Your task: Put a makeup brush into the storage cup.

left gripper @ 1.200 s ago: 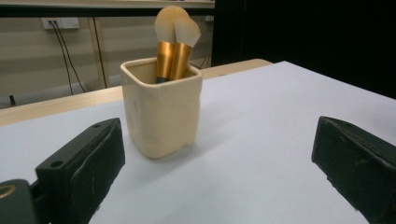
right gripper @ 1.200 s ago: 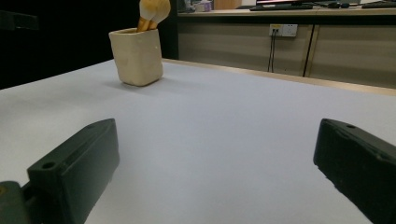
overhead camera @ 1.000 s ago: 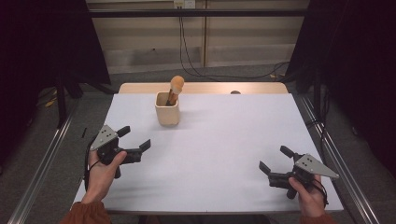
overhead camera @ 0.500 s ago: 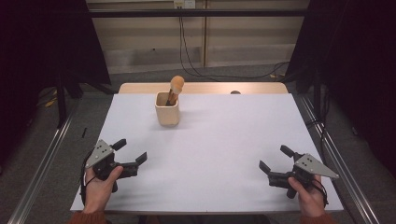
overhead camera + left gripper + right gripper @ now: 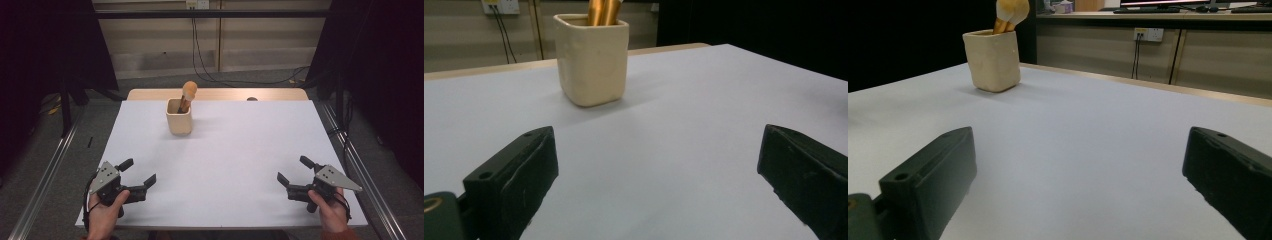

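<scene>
So you've got both grippers parked down at the near edge of the table [image 5: 225, 150], one at each corner. Your left gripper [image 5: 137, 172] sits around 7 o'clock from the table's middle, and its fingers are spread wide with nothing between them, just bare white tabletop. Your right gripper [image 5: 295, 172] is over around 5 o'clock, same deal: fingers spread, not pinching anything, hovering right at the surface. Each one has the grey three-cornered plate on top, and your hands wrap the handles from below.

The cream cup [image 5: 179, 116] stands upright toward the far side of the table, roughly 11 o'clock from the middle, well apart from both grippers. A wooden utensil [image 5: 188, 93] with a rounded top sticks out of it, leaning a bit toward 1 o'clock.

In the left gripper view, the cup [image 5: 592, 57] sits up at about 11 o'clock in the frame, off beyond the left finger, with golden-brown handles poking out the top. In the right gripper view the cup [image 5: 992, 59] is up around 10 o'clock, also off past the left finger, and the rounded wooden end [image 5: 1012, 10] shows above the rim.

The strip of bare wood at the far edge of the table is uncovered, and cables hang down the wall behind it.
</scene>
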A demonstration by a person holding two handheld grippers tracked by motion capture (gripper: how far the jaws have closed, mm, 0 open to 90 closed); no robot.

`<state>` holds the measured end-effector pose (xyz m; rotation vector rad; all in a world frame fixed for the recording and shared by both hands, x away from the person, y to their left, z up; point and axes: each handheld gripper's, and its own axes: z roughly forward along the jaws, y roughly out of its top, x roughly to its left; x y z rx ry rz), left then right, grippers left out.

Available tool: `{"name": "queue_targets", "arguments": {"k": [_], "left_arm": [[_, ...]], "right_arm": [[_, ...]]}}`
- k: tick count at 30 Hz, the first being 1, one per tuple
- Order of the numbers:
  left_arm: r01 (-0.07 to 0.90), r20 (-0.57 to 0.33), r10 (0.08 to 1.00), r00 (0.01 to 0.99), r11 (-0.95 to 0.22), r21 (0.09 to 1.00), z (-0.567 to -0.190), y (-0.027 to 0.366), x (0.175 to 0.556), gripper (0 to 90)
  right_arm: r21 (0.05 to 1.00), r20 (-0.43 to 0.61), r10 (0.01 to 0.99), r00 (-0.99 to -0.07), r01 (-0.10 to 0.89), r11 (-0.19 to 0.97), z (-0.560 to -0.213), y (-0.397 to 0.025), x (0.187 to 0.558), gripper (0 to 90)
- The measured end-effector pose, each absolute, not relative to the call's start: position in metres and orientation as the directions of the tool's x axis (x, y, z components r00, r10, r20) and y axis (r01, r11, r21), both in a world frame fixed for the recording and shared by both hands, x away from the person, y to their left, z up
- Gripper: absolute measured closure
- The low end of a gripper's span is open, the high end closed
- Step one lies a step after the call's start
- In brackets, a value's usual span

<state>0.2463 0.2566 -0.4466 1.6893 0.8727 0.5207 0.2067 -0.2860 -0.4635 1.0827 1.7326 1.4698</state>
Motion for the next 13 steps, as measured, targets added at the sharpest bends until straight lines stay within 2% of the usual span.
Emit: {"name": "queue_targets", "arguments": {"k": [4, 6, 13], "left_arm": [[0.292, -0.100, 0.772, 0.627, -0.114, 0.950, -0.4505, 0.2608, 0.2433, 2.7], [0.263, -0.079, 0.781, 0.619, -0.111, 0.958, -0.4504, 0.2611, 0.2405, 3.3], [0.287, -0.090, 0.782, 0.617, -0.118, 0.950, -0.4540, 0.2614, 0.2408, 4.1]], "right_arm": [[0.980, 0.060, 0.875, -0.480, 0.196, 0.040, -0.4634, -0.2868, 0.2065, 0.6], [0.979, 0.063, 0.877, -0.476, 0.202, 0.039, -0.4640, -0.2870, 0.2077, 0.6], [0.978, 0.070, 0.871, -0.486, 0.205, 0.036, -0.4645, -0.2852, 0.2108, 0.6]]}}
